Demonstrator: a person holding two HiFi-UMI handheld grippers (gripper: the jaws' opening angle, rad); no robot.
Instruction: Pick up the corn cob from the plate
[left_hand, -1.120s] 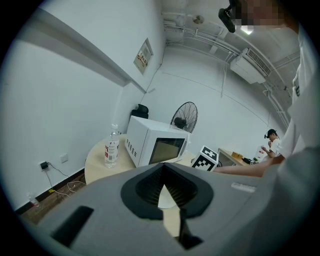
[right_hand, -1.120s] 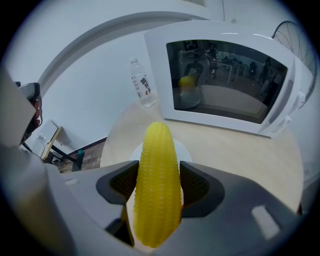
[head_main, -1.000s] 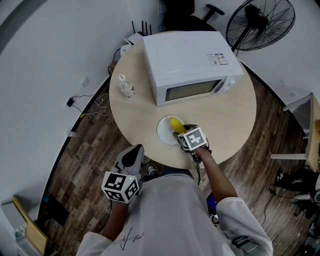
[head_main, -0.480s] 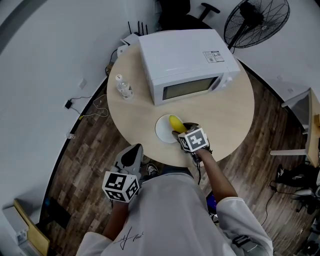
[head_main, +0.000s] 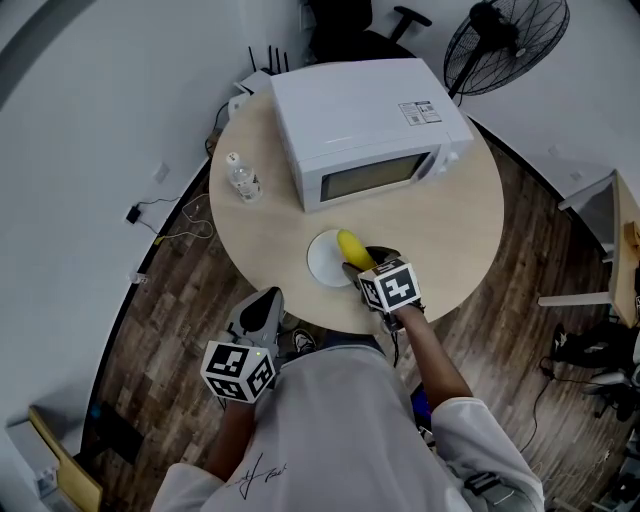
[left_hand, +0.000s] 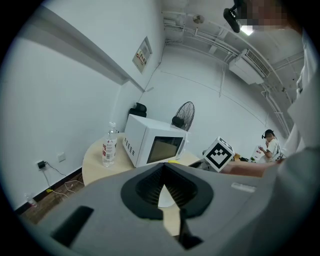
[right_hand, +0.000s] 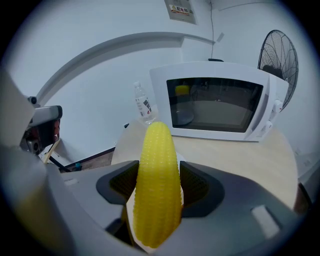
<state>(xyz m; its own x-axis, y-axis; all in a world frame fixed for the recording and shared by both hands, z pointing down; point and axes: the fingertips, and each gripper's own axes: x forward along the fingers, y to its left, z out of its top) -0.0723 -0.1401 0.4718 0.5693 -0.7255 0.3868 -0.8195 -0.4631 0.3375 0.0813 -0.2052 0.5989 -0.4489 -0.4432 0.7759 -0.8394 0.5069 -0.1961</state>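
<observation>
While clamped from both sides between the dark pads of the right gripper (right_hand: 159, 186), the corn cob (right_hand: 158, 150) lies lengthwise along the jaws, yellow, its pointed tip aimed away toward the microwave (right_hand: 217, 106).

Item 1: corn cob (head_main: 351, 248). Position: over the right part of the plate (head_main: 322, 262), as seen from the head view. Whether it touches the plate cannot be told.

Item 2: plate. White, round, near the table's (head_main: 455, 235) front edge, just in front of the microwave (head_main: 365, 125).

Item 3: right gripper (head_main: 366, 263). Jaws closed on the cob; marker cube uppermost; held out over the table edge.

Item 4: left gripper (head_main: 264, 306). Held off the table, low at the person's left side over the wood floor (head_main: 165, 340). In the left gripper view (left_hand: 163, 186) the pads meet at their tips with nothing between them.

Item 5: table. Round, light wood.

Item 6: microwave. White, door shut, at the table's middle and far side.

Item 7: water bottle (head_main: 241, 177). Clear, upright, left of the microwave.

Item 8: fan (head_main: 505, 40). Black, standing beyond the table at upper right.
</observation>
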